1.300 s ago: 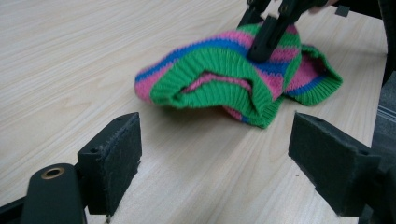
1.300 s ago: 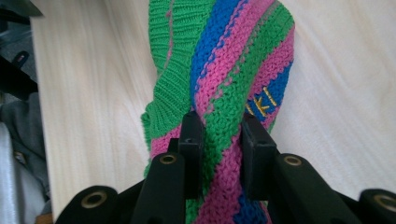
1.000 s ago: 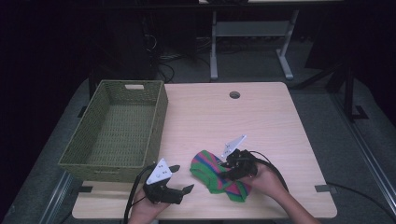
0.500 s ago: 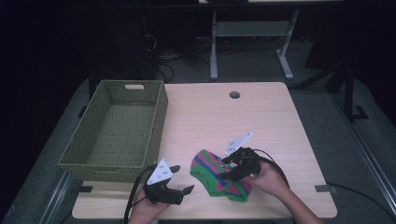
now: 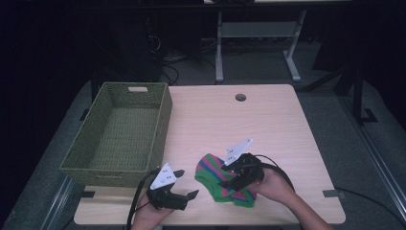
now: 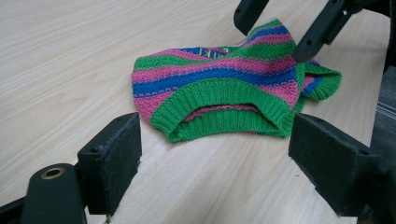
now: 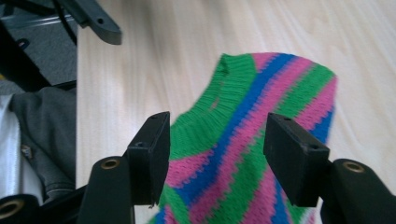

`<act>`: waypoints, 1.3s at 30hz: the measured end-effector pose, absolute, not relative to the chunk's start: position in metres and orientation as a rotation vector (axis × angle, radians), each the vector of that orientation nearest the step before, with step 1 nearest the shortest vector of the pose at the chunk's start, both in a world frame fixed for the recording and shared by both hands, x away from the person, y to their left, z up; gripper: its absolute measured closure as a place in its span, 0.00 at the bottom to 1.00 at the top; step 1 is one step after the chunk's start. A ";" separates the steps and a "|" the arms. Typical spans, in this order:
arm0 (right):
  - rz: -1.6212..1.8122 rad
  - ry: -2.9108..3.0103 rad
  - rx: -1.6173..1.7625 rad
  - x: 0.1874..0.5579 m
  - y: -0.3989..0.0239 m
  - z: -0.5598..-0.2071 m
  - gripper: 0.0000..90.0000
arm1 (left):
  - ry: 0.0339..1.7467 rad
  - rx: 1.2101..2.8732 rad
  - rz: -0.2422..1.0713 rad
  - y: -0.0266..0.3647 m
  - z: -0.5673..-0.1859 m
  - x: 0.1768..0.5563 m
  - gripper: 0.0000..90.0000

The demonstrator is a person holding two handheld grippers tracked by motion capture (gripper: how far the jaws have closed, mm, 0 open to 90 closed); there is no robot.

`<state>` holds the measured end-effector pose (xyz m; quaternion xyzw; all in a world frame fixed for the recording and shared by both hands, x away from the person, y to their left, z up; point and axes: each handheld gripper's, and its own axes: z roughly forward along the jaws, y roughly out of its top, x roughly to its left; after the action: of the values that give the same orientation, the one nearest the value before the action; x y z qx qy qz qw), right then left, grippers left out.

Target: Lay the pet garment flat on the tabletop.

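Note:
A knitted sock (image 5: 210, 171) with green, pink and blue stripes lies flat near the table's front edge, its green cuff (image 6: 219, 105) turned toward my left gripper. That left gripper (image 5: 186, 183) rests low on the table, jaws wide open, with the cuff just beyond its pads (image 6: 116, 149). My right gripper (image 5: 229, 179) hovers over the sock's right half, pointing down at it. Its jaws have just been closing a little, and they stand apart above the striped fabric (image 7: 261, 93) without pressing it. The right gripper's fingertips (image 6: 303, 46) hang just over the sock's far end.
A green woven basket (image 5: 163, 120) stands empty at the left of the wooden table (image 5: 268, 129). A round cable hole (image 5: 241, 97) sits near the table's far edge. Both forearms come in over the front edge.
The right gripper has lifted off the sock and its jaws stand wider than a second ago. The sock lies flatter. The left gripper has stayed where it was.

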<state>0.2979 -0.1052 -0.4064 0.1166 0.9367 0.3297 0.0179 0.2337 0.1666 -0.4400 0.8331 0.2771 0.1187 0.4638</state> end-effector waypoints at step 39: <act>0.798 3.001 0.248 0.289 -0.074 -0.440 0.80 | 0.686 2.054 0.292 0.167 -0.441 0.235 0.19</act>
<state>0.2891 -0.0744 -0.4396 0.0797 0.9633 0.2561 0.0130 0.2355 0.1670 -0.4413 0.8346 0.2788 0.1184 0.4601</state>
